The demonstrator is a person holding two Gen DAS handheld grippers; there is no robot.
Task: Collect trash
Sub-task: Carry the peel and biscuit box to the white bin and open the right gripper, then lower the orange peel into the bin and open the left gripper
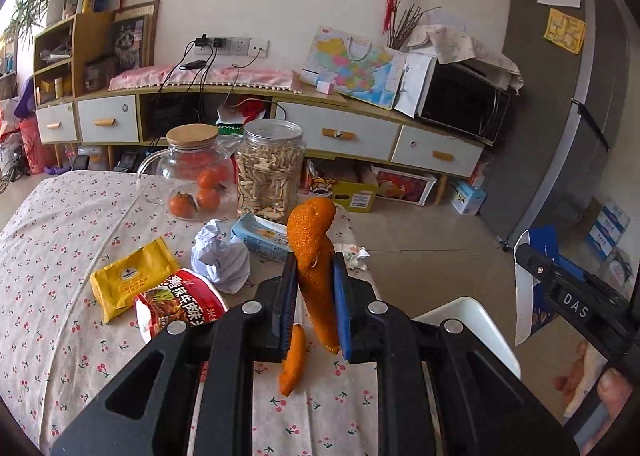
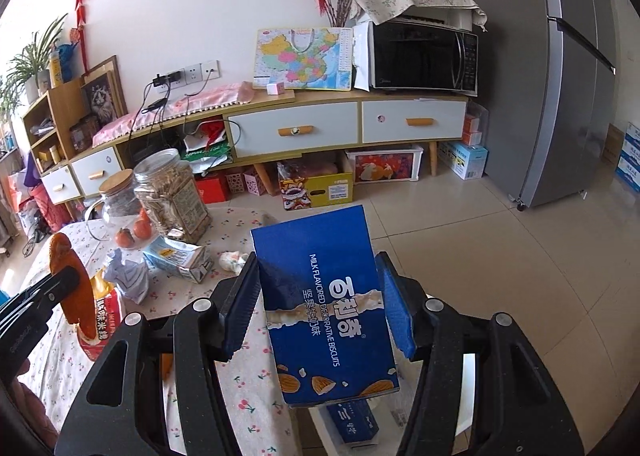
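My left gripper [image 1: 315, 268] is shut on a long strip of orange peel [image 1: 314, 240], held upright above the cherry-print table [image 1: 60, 215]. A smaller peel piece [image 1: 294, 360] shows below the jaws. My right gripper [image 2: 318, 268] is shut on a blue biscuit box [image 2: 324, 308], over a white bin [image 2: 468, 388] at the table's edge. On the cloth lie a yellow wrapper [image 1: 132, 280], a red noodle cup [image 1: 180, 304], crumpled paper [image 1: 220, 260], a light blue carton [image 1: 260, 236] and a small tissue wad [image 1: 356, 256].
A glass pitcher with oranges [image 1: 192, 175] and a jar of seeds [image 1: 270, 171] stand at the table's far side. The bin [image 1: 476, 320] holds another blue box [image 2: 352, 424]. A low cabinet [image 2: 292, 127] and a grey fridge [image 2: 580, 75] are beyond.
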